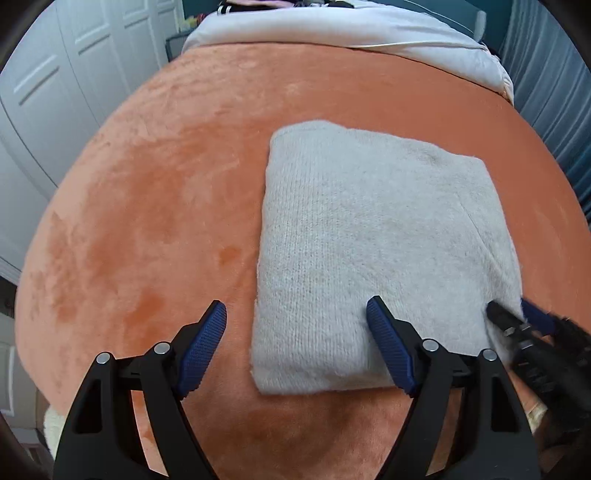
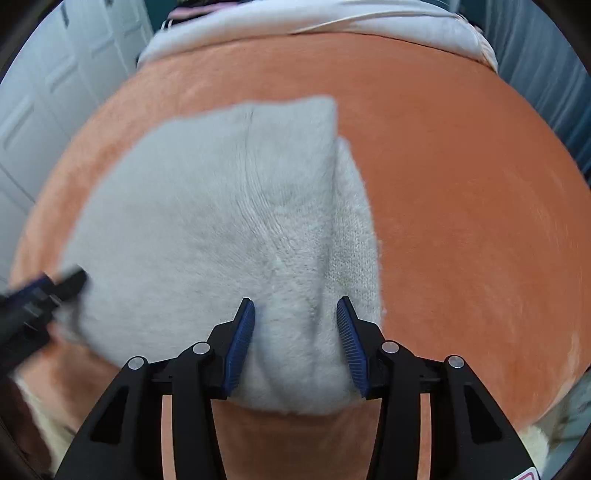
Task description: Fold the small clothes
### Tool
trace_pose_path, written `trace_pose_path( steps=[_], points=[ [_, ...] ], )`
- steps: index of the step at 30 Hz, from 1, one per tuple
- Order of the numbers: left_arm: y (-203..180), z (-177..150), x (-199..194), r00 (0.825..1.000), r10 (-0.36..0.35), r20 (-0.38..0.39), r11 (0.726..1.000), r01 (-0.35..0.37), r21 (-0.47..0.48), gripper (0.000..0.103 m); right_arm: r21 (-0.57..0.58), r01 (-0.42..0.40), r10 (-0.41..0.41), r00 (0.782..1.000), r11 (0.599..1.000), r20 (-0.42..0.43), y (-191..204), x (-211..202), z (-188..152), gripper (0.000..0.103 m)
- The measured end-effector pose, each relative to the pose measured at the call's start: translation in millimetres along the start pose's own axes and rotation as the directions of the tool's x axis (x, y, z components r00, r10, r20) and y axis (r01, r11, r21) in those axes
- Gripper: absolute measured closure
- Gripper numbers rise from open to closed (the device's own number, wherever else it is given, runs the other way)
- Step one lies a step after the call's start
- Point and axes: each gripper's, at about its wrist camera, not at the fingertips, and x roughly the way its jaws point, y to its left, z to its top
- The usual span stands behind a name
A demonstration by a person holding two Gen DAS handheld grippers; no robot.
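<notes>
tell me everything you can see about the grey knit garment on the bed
The grey knit garment is a soft, fuzzy piece, light grey with fine ribbing, folded into a rough rectangle. It lies flat on the orange plush blanket, with one diagonal crease across the top layer and a second layer showing along its right edge. The left gripper stands open over its near left corner, gripping nothing. The right gripper straddles a raised ridge of fabric at the near right edge; whether its pads press on it is unclear.

One folded grey knit garment (image 1: pixel 373 251) lies on one orange blanket (image 1: pixel 147 221); two grippers, left (image 1: pixel 295 325) and right (image 2: pixel 295 317); one white duvet (image 1: pixel 332 29) at twelve o'clock.
</notes>
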Motion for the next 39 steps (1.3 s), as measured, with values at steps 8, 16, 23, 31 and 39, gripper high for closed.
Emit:
trace_pose_path(
  steps=[8,16,23,31,39],
  points=[
    [-10,-20,-39,0.991,0.084,0.102,0.996,-0.085,0.013,0.010,0.125,0.036,-0.049,0.994,0.992,0.097,-18,-50,-43,0.032],
    [-22,-50,-46,0.988,0.106,0.110,0.994,-0.110,0.025,0.008,0.098,0.089,-0.098,0.991,0.991,0.087,-22,-56,-86,0.030],
    [-26,-66,-47,0.994,0.079,0.080,0.997,-0.079,-0.005,0.008,0.058,0.090,-0.096,0.990,0.994,0.105,-8,-63,-99,0.029],
    [-31,-72,-52,0.991,0.095,0.093,0.995,-0.095,0.002,0.008,0.051,0.094,-0.099,0.988,0.994,0.115,-6,-68,-105,0.028],
    [-33,-73,-56,0.989,0.109,0.097,0.994,-0.110,0.006,0.006,0.055,0.097,-0.103,0.988,0.994,0.118,-7,-70,-107,0.028]
  ],
)
